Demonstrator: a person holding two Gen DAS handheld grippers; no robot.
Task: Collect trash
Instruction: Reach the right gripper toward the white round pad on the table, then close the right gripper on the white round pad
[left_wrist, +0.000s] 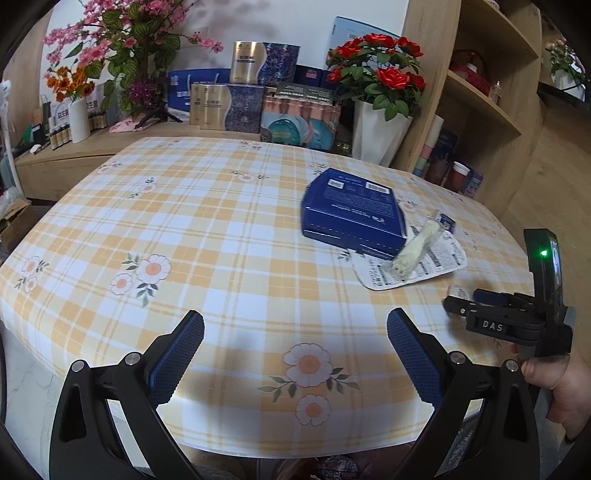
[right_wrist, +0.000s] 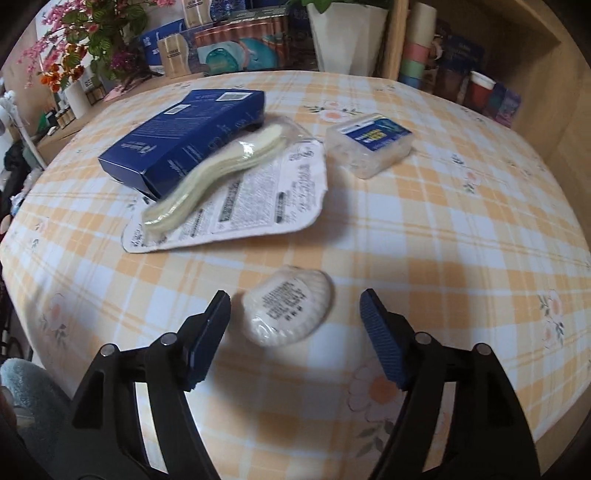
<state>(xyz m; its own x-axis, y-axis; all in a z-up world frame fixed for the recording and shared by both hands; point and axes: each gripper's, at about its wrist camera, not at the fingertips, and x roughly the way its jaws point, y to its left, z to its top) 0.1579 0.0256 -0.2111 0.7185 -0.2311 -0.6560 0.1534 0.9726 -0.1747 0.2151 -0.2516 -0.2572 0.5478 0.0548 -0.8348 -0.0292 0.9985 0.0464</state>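
A round white packet (right_wrist: 288, 306) with printed text lies on the yellow checked tablecloth (right_wrist: 443, 240). My right gripper (right_wrist: 293, 297) is open around it; the packet sits nearer the left finger, and neither pad presses on it. Beyond it lie a torn white blister card (right_wrist: 258, 199) holding a cream-coloured piece, a dark blue carton (right_wrist: 184, 136) and a small clear plastic box (right_wrist: 369, 144) with a blue label. In the left wrist view the blue carton (left_wrist: 351, 206) and blister card (left_wrist: 410, 262) lie at the right. My left gripper (left_wrist: 295, 317) hangs open over bare cloth near the table's front edge.
Behind the table a low cabinet carries flower vases (left_wrist: 380, 129), gift boxes (left_wrist: 229, 107) and small bottles. A wooden shelf unit (left_wrist: 480, 92) stands at the back right. A hand (left_wrist: 554, 380) holds the right gripper (left_wrist: 458, 301) at the table's right edge.
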